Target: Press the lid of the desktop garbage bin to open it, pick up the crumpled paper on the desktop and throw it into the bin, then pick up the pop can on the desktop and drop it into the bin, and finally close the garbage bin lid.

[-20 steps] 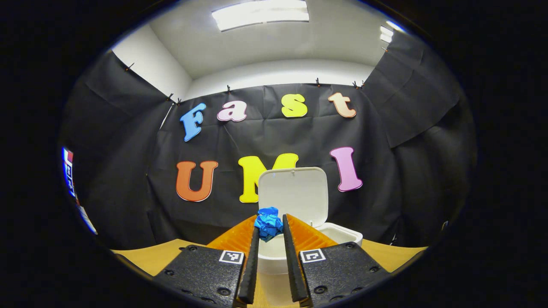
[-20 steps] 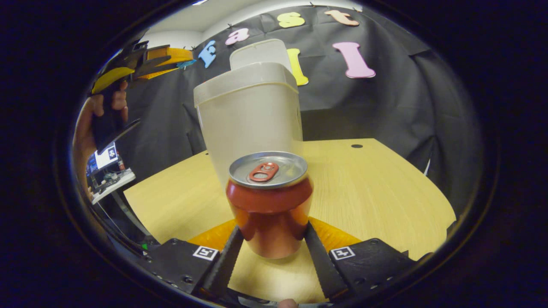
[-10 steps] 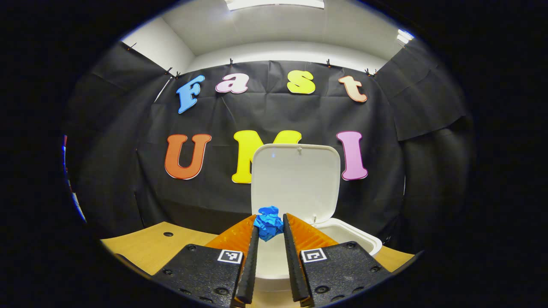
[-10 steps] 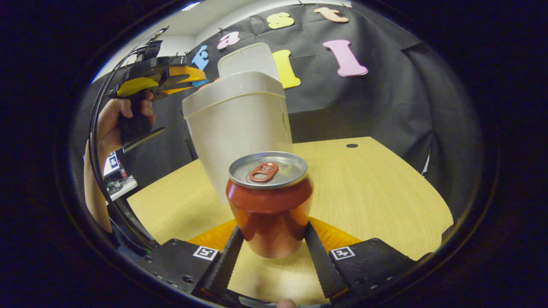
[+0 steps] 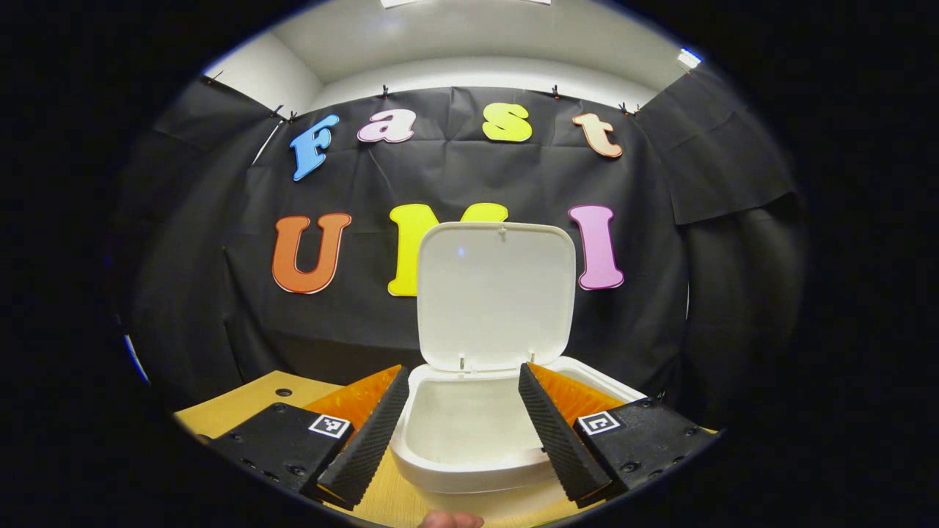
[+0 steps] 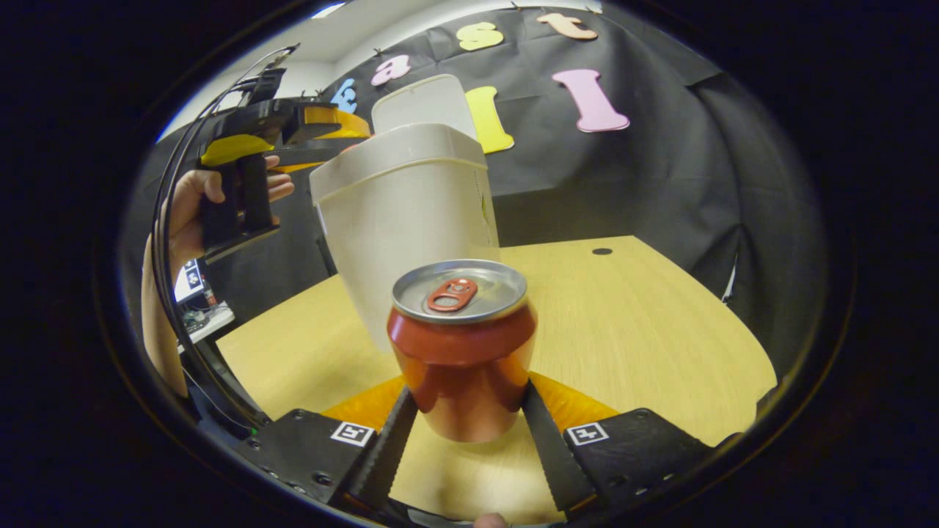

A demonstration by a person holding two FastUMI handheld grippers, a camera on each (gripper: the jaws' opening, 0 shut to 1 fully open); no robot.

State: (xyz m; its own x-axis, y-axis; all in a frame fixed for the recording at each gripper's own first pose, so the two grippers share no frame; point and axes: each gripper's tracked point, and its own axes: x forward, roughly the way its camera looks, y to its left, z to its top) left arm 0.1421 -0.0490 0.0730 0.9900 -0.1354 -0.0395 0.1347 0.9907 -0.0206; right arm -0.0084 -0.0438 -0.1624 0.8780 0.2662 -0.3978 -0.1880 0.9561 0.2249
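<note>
Left tongs hang spread wide and empty above the open bin, while right tongs clamp the pop can, ready for dropping.

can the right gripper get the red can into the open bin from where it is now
Probably yes. The right gripper is shut on the red metal pop can, and the white plastic bin stands just behind it with its white lid raised. The left gripper hangs at the rim and may need to withdraw first.

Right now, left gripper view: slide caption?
Open left claw poised over white bin, lid upright.
</note>
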